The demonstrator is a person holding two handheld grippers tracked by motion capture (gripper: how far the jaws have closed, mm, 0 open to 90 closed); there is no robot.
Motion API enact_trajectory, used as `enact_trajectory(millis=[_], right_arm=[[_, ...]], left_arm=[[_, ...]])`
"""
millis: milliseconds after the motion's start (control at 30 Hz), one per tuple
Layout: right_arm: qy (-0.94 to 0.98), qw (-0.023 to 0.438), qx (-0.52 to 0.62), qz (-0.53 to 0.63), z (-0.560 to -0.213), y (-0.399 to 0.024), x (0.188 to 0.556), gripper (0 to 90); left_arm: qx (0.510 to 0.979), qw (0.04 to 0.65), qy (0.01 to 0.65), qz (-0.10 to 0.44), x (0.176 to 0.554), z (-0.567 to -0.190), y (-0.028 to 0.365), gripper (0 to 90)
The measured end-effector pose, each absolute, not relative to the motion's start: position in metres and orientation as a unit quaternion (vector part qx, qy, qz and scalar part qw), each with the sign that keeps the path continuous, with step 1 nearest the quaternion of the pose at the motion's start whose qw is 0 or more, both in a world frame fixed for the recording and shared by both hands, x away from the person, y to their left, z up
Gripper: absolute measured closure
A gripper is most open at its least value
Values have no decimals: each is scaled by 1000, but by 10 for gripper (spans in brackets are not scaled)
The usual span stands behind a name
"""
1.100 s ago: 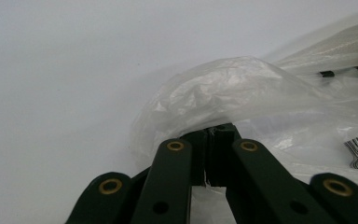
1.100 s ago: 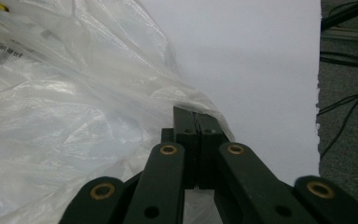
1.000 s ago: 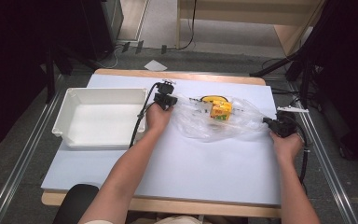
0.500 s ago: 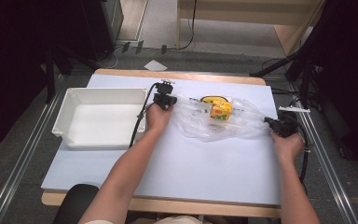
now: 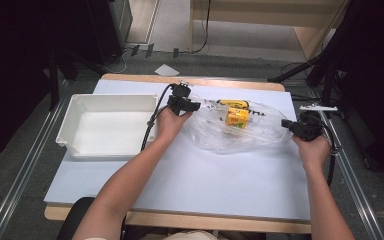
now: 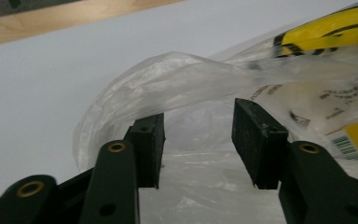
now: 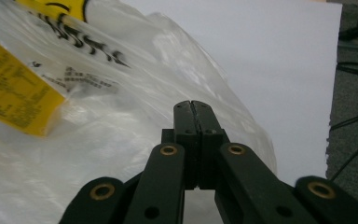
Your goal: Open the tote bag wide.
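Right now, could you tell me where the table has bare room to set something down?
The near half of the table, between the two forearms, is bare. The white tray at the left is empty too. The far middle is crowded: the clear plastic bag holding yellow boxes spreads between the left tool and right tool.

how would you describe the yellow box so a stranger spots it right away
On the pale blue table top, right of the empty white plastic tray, lies a crumpled clear plastic bag. The small yellow cardboard box sits inside it, nearer than a flatter yellow-and-black packet.
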State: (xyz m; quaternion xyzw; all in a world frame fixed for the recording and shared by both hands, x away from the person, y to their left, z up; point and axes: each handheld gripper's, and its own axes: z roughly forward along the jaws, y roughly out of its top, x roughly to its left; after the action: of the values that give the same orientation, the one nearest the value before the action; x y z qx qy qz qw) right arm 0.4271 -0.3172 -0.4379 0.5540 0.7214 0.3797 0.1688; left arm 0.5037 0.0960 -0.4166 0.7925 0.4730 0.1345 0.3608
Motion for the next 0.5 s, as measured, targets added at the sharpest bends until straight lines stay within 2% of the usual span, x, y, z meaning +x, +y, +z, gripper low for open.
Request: enact_trajectory(millis=[333,500], right_arm=[[745,166,517,387,-403,-295,424,900],[750,159,508,393,-396,-285,426,900]], left_arm=[[787,405,451,116,488,-382,100,486],[793,404,442,115,481,-372,102,525]])
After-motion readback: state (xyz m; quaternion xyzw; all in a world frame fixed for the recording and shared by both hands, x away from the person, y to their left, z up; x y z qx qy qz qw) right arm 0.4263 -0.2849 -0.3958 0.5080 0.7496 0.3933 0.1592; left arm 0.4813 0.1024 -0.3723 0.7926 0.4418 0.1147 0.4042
